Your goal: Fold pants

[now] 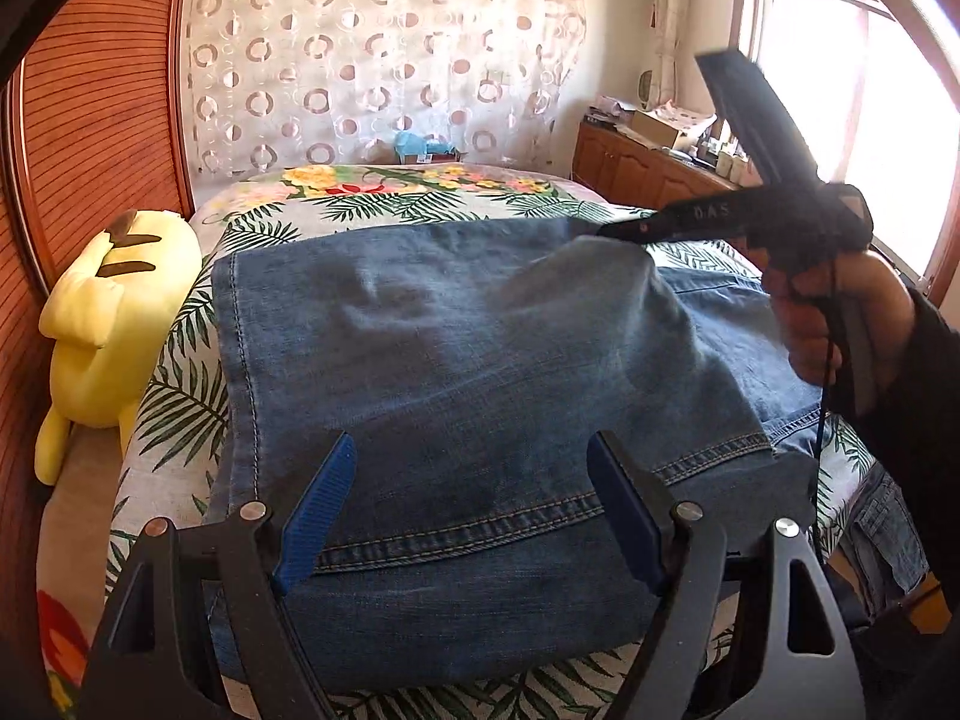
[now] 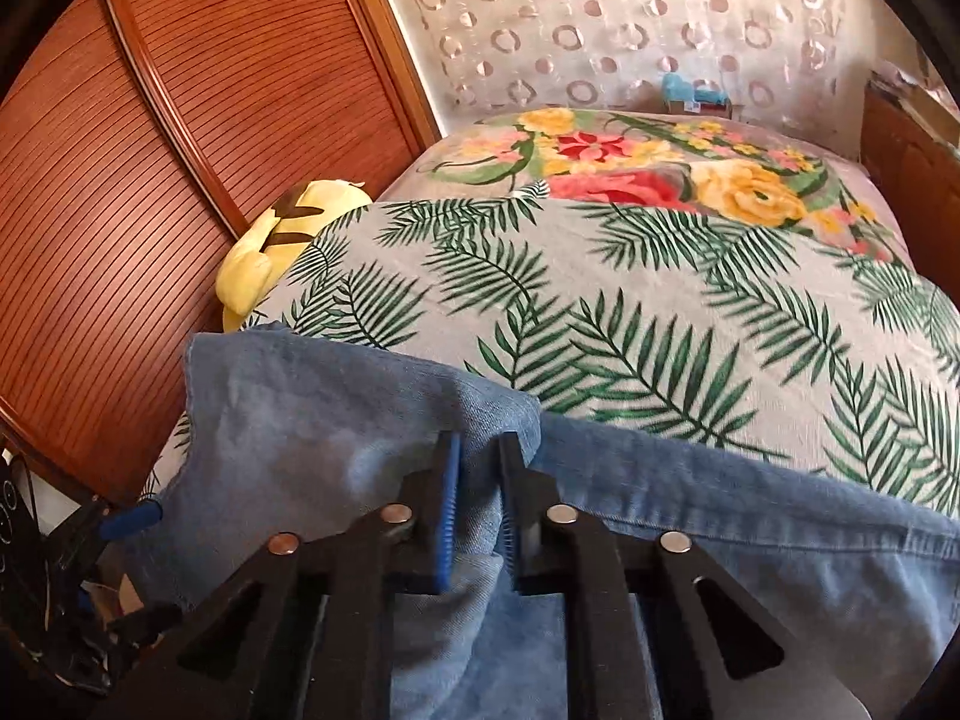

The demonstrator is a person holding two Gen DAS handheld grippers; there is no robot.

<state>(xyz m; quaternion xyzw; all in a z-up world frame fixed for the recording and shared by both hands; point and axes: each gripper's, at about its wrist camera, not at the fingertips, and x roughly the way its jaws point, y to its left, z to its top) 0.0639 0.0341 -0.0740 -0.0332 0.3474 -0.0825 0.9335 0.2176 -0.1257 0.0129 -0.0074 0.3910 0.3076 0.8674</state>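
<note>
Room: bedroom, wooden slatted panel (image 1: 102, 120) on the left, sheer curtain with ring pattern (image 1: 372, 54) behind the bed, bright window (image 1: 852, 120) on the right, low wooden cabinet (image 1: 636, 168) under it with clutter on top.
Surface: bed covered by a palm-leaf print sheet (image 2: 630, 312); a floral blanket (image 2: 648, 162) lies at the far end.
Pants: blue jeans (image 1: 456, 372) spread flat across the near part of the bed, stitched seam along the left edge, back-pocket stitching near the camera; one part of the denim is raised off the bed on the right side.
Left gripper: left gripper (image 1: 468, 516) low over the jeans near the seam and pocket stitching, blue pads spread wide, nothing pinched; contact with the cloth can't be told.
Right gripper: right gripper (image 2: 480, 516) pinching a fold of denim, cloth bunched between the pads; in the left wrist view its tip sits at the peak of the lifted cloth.
Hand: person's right hand (image 1: 834, 330) wraps the gripper handle, dark sleeve behind it.
Lifted part: denim drapes down from the pinch, loose raw edge hanging to the left in the right wrist view.
Other: yellow plush toy (image 1: 114, 324) wedged between bed and wooden panel; small blue item (image 1: 414, 147) at the far end of the bed, too small to identify.
</note>
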